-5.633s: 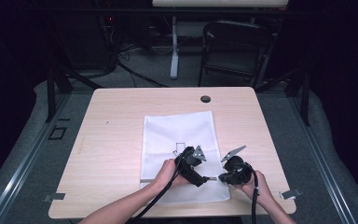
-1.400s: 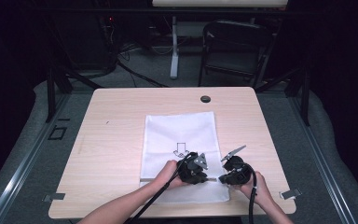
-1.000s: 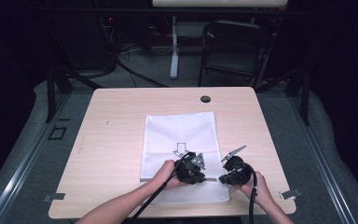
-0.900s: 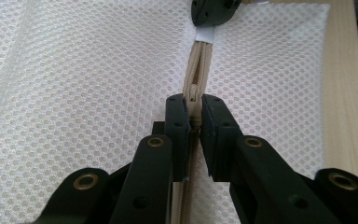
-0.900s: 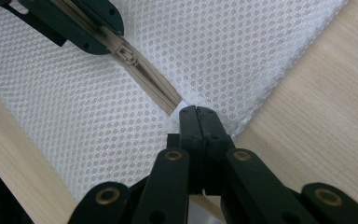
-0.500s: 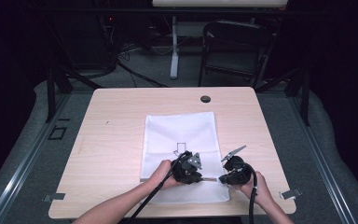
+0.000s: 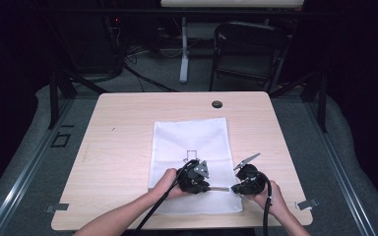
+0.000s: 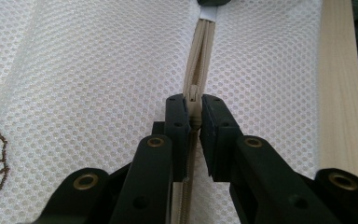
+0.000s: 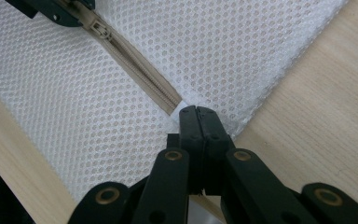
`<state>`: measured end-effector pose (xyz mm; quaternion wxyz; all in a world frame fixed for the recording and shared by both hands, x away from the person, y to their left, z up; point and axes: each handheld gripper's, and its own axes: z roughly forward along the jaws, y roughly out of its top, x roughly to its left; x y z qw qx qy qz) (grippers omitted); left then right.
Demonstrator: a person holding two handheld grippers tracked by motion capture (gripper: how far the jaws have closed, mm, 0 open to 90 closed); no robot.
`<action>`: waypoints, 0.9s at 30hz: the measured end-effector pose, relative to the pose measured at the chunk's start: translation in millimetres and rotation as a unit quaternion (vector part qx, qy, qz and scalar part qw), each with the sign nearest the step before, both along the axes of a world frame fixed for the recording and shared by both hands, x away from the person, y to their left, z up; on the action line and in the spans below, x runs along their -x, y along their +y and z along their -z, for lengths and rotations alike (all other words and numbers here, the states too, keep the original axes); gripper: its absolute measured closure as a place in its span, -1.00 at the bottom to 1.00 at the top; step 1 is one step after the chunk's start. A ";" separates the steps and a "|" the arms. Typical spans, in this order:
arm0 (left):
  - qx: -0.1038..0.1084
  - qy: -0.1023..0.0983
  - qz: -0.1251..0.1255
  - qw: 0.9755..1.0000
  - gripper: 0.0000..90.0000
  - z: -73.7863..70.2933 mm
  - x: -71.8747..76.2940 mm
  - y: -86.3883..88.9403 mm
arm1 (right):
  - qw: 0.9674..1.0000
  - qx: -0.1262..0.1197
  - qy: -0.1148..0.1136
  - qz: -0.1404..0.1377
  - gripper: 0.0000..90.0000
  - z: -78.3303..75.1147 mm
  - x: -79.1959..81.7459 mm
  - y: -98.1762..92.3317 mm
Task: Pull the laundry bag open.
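A white mesh bag [image 7: 192, 142] lies flat on the wooden table [image 7: 123, 132], with a beige zipper [image 7: 221, 189] running along its near end. My left gripper [image 7: 209, 187] is shut on the zipper's slider [image 8: 194, 95], its jaws pinching it from both sides. The zipper [image 8: 201, 51] runs on ahead to my right gripper [image 8: 213, 3]. My right gripper [image 9: 197, 114] is shut on the white fabric tab at the zipper's end, at the bag's corner. From there the zipper [image 9: 137, 65] leads up to the slider [image 9: 100, 31] in the left gripper [image 9: 58, 11].
A small brown outline drawing [image 7: 192, 156] marks the bag's middle. A dark grommet hole [image 7: 217, 104] sits near the table's far edge. Bare wood [image 9: 317, 107] borders the bag on the right. A folding chair [image 7: 248, 54] and cables stand on the floor beyond.
My left gripper has slid a little to the left along the zipper line, away from the right gripper. The right gripper has kept still on the bag's corner.
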<state>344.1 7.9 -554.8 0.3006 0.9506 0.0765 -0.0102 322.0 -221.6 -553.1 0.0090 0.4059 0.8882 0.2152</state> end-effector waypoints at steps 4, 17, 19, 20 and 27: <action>0.002 0.000 0.001 1.000 0.82 -0.5 0.8 1.2 | 1.000 -0.006 -0.002 0.006 1.00 1.1 0.5 0.5; 0.007 0.000 0.000 1.000 0.82 -1.3 1.8 11.8 | 1.000 -0.005 -0.001 0.007 1.00 0.9 0.5 0.3; 0.007 0.001 0.000 1.000 0.82 -1.3 1.8 13.5 | 1.000 0.001 0.000 0.002 1.00 0.1 0.0 0.1; 0.005 0.000 -0.001 1.000 0.82 -1.0 1.8 14.0 | 1.000 -0.001 0.001 0.000 1.00 -0.2 0.2 0.8; 0.008 0.001 -0.001 1.000 0.82 -2.2 2.1 20.2 | 1.000 -0.007 0.000 0.008 1.00 1.0 0.3 0.1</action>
